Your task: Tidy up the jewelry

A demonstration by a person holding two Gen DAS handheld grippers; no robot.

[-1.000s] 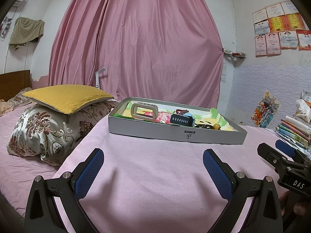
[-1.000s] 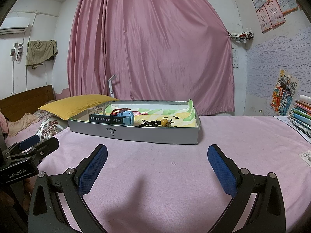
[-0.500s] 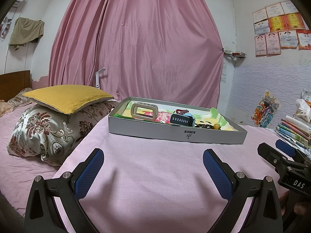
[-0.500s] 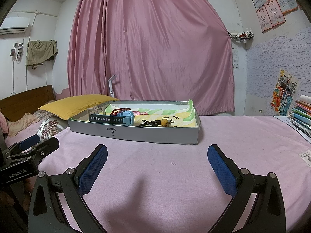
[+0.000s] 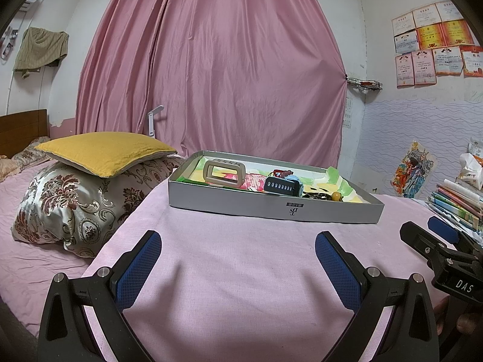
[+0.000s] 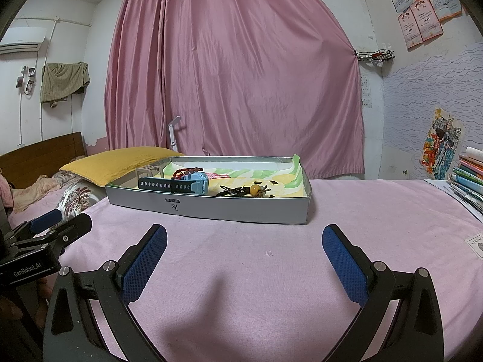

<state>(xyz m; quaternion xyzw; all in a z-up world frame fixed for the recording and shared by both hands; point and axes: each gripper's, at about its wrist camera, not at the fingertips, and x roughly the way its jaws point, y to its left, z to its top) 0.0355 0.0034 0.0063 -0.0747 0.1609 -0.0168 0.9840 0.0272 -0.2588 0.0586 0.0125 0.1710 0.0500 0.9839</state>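
Pink cloth covered the bed [image 5: 241,271], and a shallow grey box [image 5: 271,208] sat on it towards the far edge, in front of a pink curtain [image 5: 226,75]. Inside the box lay the jewelry: a blue watch [image 6: 181,184] with a dark strap near the middle, a red beaded bracelet [image 6: 185,171] just behind it, a tangle of dark pieces with a yellow bead [image 6: 256,189] towards the box's right end, and a beige rectangular frame [image 5: 224,174] standing at its left end.

Both tools hung over the near part of the bed, well apart from the box. The left tool [image 5: 238,259] had its blue-padded fingers spread wide with nothing between them. The right tool [image 6: 244,259] was likewise spread wide and held nothing.

At the bed's left side a yellow pillow [image 5: 102,150] rested on a floral pillow [image 5: 75,205]. A stack of books [image 6: 471,181] lay at the right edge.
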